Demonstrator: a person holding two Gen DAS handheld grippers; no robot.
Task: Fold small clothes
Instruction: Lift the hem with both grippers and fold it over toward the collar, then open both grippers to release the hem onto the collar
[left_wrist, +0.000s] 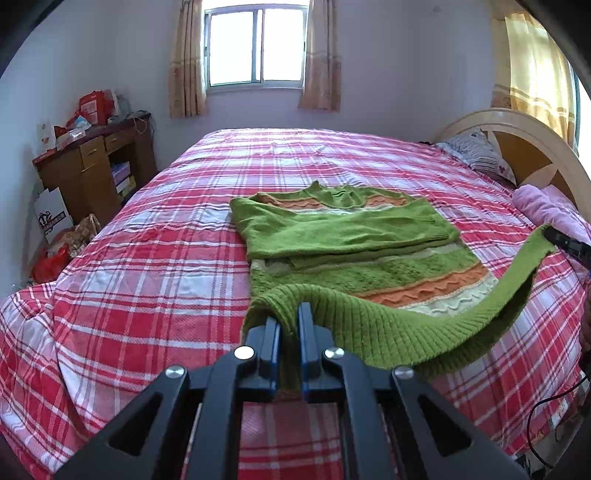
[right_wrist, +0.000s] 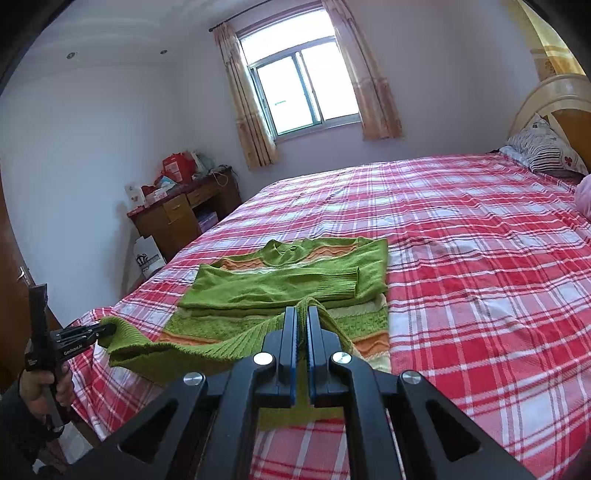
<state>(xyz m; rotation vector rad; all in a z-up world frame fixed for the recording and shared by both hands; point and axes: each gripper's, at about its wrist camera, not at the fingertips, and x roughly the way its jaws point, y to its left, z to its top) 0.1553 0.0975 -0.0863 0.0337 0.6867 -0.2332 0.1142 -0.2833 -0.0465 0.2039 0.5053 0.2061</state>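
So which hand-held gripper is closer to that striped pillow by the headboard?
Right. The right hand-held gripper pinches the sweater's hem on the side toward the pillow; the left hand-held gripper pinches the hem's far end.

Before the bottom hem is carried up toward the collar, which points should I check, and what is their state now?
1. Left tongs shut on the hem of the green sweater: ok.
2. Right tongs shut on the hem's other corner: ok.
3. Hem lifted off the plaid bedspread between the two grips: ok, though it sags in the middle.
4. Both sleeves folded across the chest: ok.
5. Bedspread beyond the collar free of objects: ok.
6. Back layer gripped together with the front: cannot tell.
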